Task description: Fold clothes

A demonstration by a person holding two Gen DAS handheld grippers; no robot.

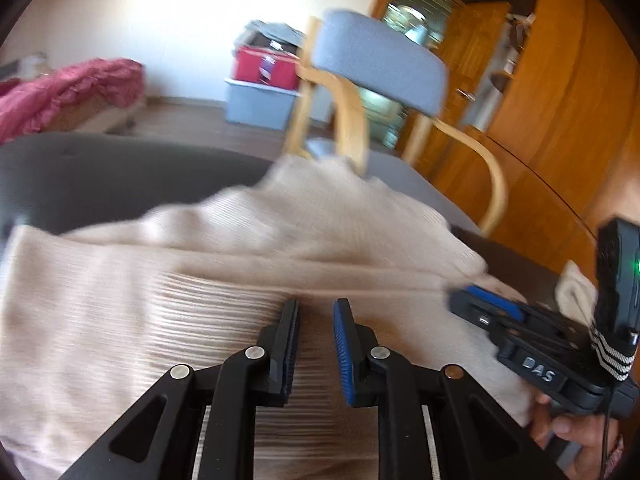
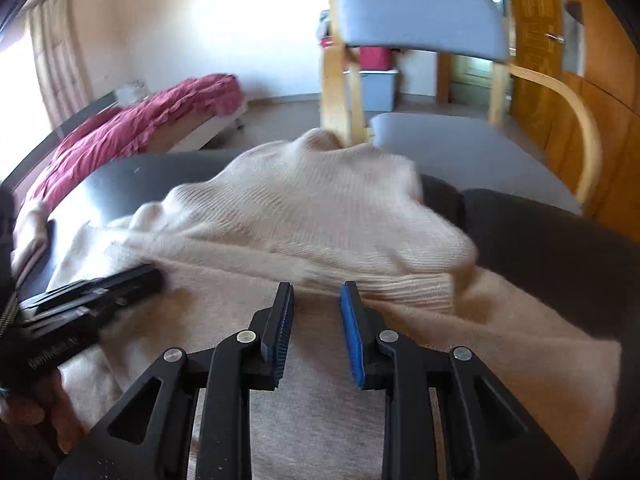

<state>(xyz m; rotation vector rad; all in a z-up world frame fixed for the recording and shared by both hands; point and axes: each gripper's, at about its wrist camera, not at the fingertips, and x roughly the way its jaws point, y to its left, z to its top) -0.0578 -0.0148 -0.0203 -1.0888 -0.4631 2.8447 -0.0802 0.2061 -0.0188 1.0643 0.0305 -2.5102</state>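
Note:
A cream ribbed knit sweater (image 1: 224, 264) lies partly folded on a dark table (image 1: 100, 176); it also shows in the right wrist view (image 2: 304, 216). My left gripper (image 1: 316, 308) is open and empty just above the sweater's ribbed fabric. My right gripper (image 2: 316, 292) is open and empty above the sweater near a ribbed cuff (image 2: 416, 284). The right gripper also shows in the left wrist view (image 1: 488, 312) at the right, low over the sweater. The left gripper also shows in the right wrist view (image 2: 100, 288) at the left, resting on the cloth.
A wooden chair with grey cushions (image 2: 420, 16) stands just beyond the table; it also shows in the left wrist view (image 1: 380, 60). A bed with a red cover (image 2: 140, 124) is at the back left. A grey bin with a red box (image 1: 260, 96) stands by the wall. Wooden cabinets (image 1: 560, 100) are at the right.

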